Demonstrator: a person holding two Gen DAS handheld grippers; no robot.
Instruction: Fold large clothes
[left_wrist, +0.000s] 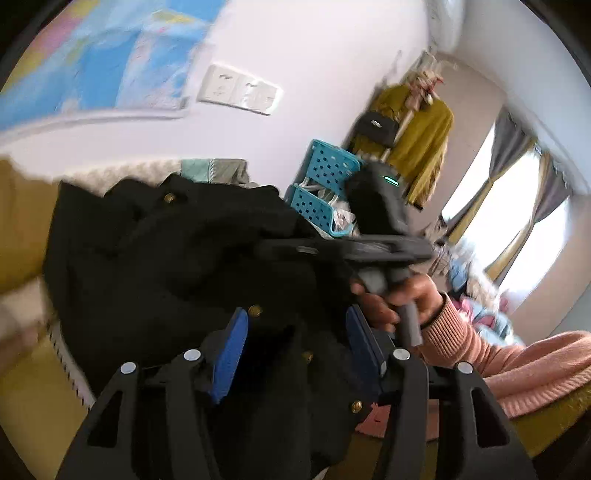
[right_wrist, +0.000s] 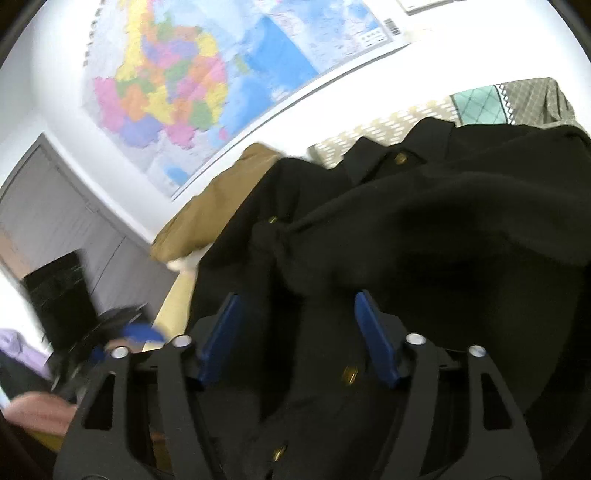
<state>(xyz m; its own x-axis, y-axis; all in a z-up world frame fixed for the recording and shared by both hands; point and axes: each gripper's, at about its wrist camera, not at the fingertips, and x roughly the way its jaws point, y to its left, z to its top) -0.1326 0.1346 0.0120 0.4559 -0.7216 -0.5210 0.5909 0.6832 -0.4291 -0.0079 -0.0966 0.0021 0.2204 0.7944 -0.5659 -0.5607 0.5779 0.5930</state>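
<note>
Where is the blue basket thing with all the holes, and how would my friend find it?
Start at the white wall with the double socket and look right toward the coat rack holding a mustard-yellow coat. Just left of that coat, behind the black coat, is the turquoise plastic basket. It is the only thing dotted with small square holes.

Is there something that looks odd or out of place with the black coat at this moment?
The black coat is bunched in a crumpled heap, not spread flat. Both the left gripper and right gripper stand open around its fabric. No damage shows.
</note>
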